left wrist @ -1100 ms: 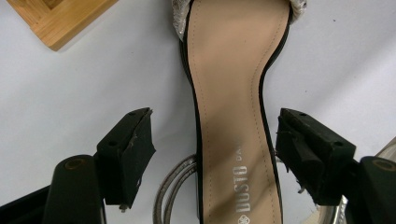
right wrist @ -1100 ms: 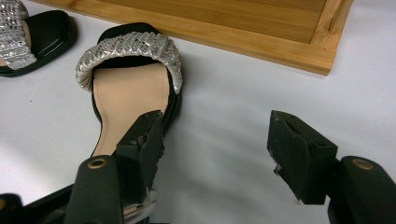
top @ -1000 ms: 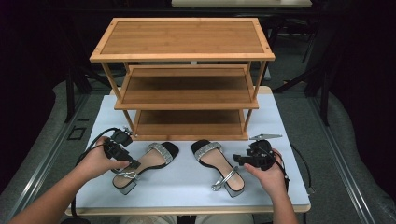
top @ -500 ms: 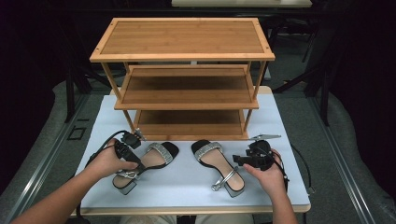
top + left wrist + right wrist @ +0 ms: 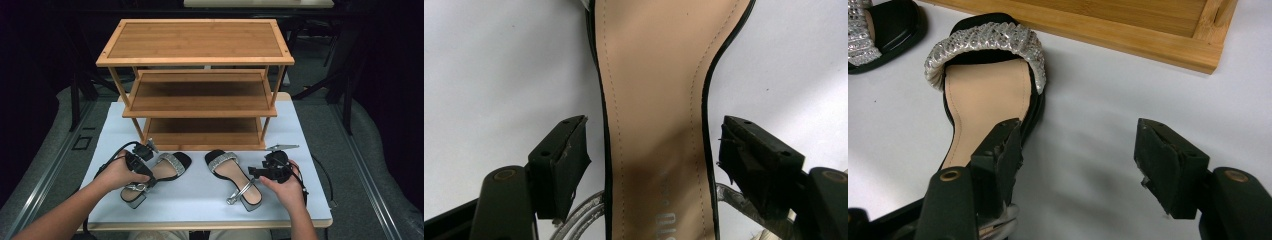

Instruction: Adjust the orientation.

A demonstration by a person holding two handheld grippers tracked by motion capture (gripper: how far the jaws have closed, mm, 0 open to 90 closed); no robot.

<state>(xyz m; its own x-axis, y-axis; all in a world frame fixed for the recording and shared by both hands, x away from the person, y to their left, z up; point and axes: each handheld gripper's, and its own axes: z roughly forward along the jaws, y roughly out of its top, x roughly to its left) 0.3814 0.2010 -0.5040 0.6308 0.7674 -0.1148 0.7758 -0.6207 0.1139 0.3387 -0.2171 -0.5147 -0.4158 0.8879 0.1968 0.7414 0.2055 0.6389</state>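
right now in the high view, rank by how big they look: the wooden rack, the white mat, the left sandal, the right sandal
1. white mat
2. wooden rack, close behind the mat
3. left sandal and right sandal: alike in size, a matching pair, so unranked

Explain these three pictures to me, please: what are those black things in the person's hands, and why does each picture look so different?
No machine works here. A person holds a hand-held clamping tool in each hand: the left tool and the right tool, each with two black jaws.

The high view comes from a fixed camera above the white table. The other two pictures come from small cameras riding on the tools, looking along their jaws.

On the table stands a three-tier bamboo shoe rack, its shelves bare. In front of it lie two black heeled sandals with silver glitter straps. The left tool's jaws stand open on either side of the left sandal, at its narrow middle, not yet closed on it. The right tool is open too, one jaw over the edge of the right sandal. Nothing is held yet.
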